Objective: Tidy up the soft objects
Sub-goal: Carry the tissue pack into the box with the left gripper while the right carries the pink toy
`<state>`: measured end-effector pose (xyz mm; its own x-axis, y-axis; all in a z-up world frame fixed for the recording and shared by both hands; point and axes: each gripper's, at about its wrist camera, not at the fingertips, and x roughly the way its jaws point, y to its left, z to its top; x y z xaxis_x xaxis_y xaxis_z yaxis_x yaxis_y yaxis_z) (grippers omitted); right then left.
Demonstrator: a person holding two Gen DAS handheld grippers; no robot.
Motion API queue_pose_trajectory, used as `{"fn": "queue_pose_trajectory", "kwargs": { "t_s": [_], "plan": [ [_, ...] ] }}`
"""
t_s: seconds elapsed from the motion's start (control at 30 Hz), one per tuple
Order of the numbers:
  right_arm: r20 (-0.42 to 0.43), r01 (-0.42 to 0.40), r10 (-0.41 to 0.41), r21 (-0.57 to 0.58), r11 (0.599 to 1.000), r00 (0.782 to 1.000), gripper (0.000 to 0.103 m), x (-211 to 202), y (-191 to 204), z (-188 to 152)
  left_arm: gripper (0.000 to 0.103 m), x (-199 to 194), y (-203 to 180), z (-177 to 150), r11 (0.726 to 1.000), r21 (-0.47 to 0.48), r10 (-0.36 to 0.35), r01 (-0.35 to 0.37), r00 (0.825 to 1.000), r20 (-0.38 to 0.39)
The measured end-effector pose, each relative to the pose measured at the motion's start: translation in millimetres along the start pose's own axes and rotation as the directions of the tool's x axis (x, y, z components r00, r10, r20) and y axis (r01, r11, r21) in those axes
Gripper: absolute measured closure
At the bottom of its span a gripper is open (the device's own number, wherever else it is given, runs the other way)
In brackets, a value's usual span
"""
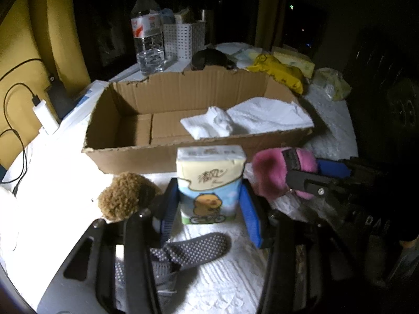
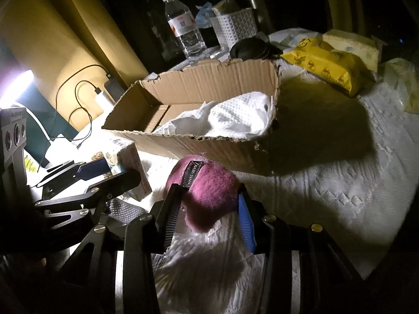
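Observation:
My left gripper (image 1: 208, 187) is shut on an upright tissue pack (image 1: 209, 180) printed with a cartoon animal, just in front of the open cardboard box (image 1: 136, 154). To its right, my right gripper (image 2: 208, 193) is shut on a pink fuzzy yarn ball (image 2: 212, 183) with a dark label band, also close to the box's front wall (image 2: 209, 154). White paper towels (image 1: 262, 117) lie in the right part of the box. A brown curly plush (image 1: 125, 196) sits left of the tissue pack. Under the left gripper lies a grey dotted sock (image 1: 193, 248) on the white quilted cover.
Behind the box stand a water bottle (image 1: 148, 34), a white perforated basket (image 1: 183, 36) and a black round item (image 1: 209, 57). A yellow packet (image 2: 327, 62) and more packs lie at the back right. A power bank with cables (image 1: 44, 115) is at the left.

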<state>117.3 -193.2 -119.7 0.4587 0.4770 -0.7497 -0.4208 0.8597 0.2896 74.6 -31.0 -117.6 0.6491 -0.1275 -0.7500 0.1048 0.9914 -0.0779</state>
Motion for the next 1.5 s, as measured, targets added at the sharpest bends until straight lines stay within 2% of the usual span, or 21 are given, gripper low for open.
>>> {"fn": "queue_pose_trajectory", "kwargs": {
  "t_s": [0.8,1.23,1.5],
  "plan": [
    [0.1,0.012,-0.005,-0.066,0.998,0.995,0.059,-59,28,7,0.056,-67,11,7,0.999,-0.04,-0.024,0.028,0.994,0.103],
    [0.13,0.014,-0.001,-0.094,0.995,0.991,0.059,-68,33,28,0.056,-81,14,29,0.999,-0.03,-0.015,0.02,0.989,0.149],
    [0.14,0.016,-0.001,-0.106,0.994,0.99,0.059,-63,30,45,0.056,-68,21,49,0.999,-0.034,-0.005,0.01,0.987,0.158]
  ]
}}
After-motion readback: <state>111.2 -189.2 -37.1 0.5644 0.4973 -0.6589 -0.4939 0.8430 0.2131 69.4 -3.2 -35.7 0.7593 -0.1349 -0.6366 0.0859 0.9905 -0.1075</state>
